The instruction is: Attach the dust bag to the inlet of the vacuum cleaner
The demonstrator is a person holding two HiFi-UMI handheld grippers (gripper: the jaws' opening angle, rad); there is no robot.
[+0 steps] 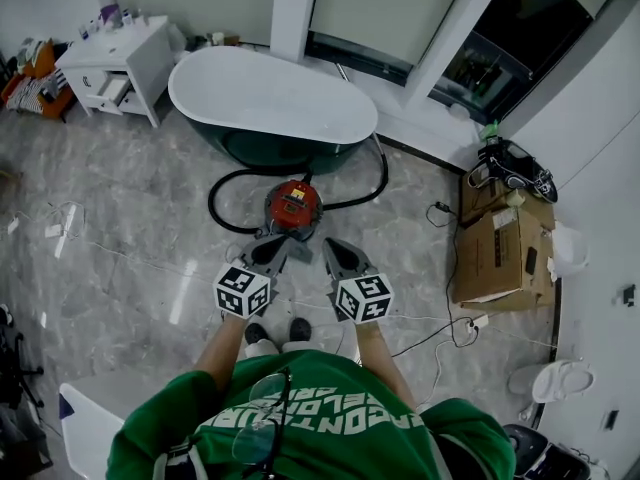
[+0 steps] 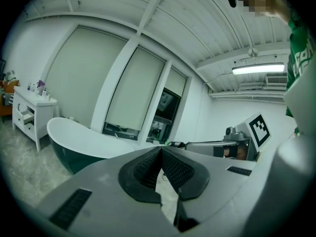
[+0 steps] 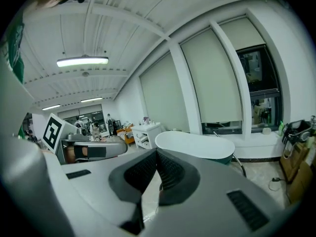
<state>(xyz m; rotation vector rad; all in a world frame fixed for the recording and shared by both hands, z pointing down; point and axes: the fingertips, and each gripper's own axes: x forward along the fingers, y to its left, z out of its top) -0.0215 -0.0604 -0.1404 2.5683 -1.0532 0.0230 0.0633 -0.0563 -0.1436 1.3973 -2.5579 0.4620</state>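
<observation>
The vacuum cleaner [image 1: 293, 205] is a small round canister, red on top over a dark base, standing on the grey marble floor [image 1: 150, 258] just on the near side of the white bathtub [image 1: 270, 93], with its black hose [image 1: 211, 203] looping out to left and right. Nearer still, the left gripper [image 1: 272, 250] and right gripper [image 1: 334, 250] hover side by side, each with its fingers clenched together on nothing. A cardboard box [image 1: 500, 248] sits well to the right

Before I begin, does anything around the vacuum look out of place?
Mostly clutter. The vacuum cleaner has its black hose sprawled in loose loops beside the bathtub. Thin cables trail over the floor, and a drawer of the white cabinet hangs open.
</observation>
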